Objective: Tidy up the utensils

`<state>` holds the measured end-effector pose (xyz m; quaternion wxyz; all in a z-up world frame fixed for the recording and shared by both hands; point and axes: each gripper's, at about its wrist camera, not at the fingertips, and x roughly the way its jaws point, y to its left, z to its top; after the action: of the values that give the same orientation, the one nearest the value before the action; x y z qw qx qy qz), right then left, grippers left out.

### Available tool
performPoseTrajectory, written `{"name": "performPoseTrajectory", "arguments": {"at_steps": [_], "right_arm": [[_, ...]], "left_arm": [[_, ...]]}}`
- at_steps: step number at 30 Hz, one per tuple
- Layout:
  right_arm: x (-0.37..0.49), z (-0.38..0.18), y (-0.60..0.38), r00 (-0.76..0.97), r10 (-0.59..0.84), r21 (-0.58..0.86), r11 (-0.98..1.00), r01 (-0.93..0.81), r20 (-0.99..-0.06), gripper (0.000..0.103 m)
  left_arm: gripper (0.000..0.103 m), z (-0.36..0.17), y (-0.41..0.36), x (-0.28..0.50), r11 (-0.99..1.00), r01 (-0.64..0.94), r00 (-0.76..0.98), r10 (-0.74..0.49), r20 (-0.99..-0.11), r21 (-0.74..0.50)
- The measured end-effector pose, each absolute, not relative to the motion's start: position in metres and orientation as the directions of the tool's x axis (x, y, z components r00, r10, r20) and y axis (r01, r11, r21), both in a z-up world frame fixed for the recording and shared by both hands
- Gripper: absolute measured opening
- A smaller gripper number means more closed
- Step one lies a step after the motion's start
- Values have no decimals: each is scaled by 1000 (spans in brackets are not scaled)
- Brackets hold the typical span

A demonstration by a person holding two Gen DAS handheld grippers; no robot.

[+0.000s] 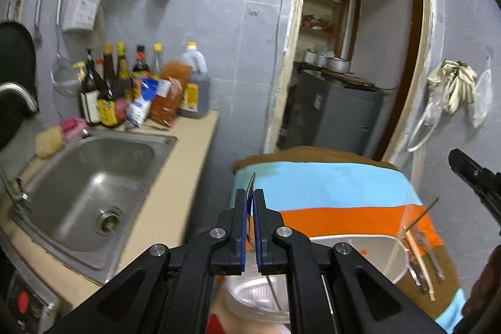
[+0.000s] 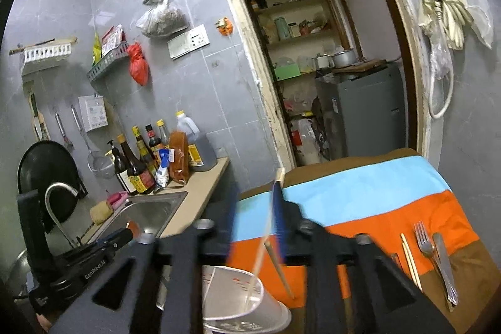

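My left gripper (image 1: pixel 250 197) is shut on a thin flat strip (image 1: pixel 251 182) that sticks up between its blue pads; what the strip belongs to I cannot tell. Below it lies a tilted translucent container (image 1: pixel 353 243), also in the right wrist view (image 2: pixel 238 299). My right gripper (image 2: pixel 255 204) is blurred, its jaws apart above the container. A pale chopstick (image 2: pixel 260 252) slants between them into the container, close to the right pad, and a darker stick (image 2: pixel 281 274) lies beside it. The right gripper (image 1: pixel 476 177) shows at the left view's right edge.
A fork (image 2: pixel 423 240), a metal handle (image 2: pixel 443 265) and chopsticks (image 2: pixel 410 263) lie on the striped cloth (image 2: pixel 375 183). To the left are the steel sink (image 1: pixel 94 187), sauce bottles (image 1: pixel 125 89) on the counter (image 1: pixel 184 161), and a doorway with a grey cabinet (image 1: pixel 338 108) behind.
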<state>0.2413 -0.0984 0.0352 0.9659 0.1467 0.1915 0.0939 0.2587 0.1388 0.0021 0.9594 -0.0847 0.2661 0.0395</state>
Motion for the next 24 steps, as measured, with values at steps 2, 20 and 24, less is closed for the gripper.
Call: {"name": "performPoseTrajectory", "arguments": {"at_steps": [2, 20, 24], "right_arm": [[238, 34, -106, 910, 223, 325, 940, -106, -349, 31], [183, 40, -211, 942, 51, 261, 964, 40, -332, 79], [173, 48, -235, 952, 15, 222, 973, 56, -306, 90]], "left_arm": [[6, 1, 137, 259, 982, -97, 850, -2, -526, -161], [54, 23, 77, 240, 988, 1, 884, -74, -462, -157], [65, 34, 54, 234, 987, 18, 902, -84, -423, -158]]}}
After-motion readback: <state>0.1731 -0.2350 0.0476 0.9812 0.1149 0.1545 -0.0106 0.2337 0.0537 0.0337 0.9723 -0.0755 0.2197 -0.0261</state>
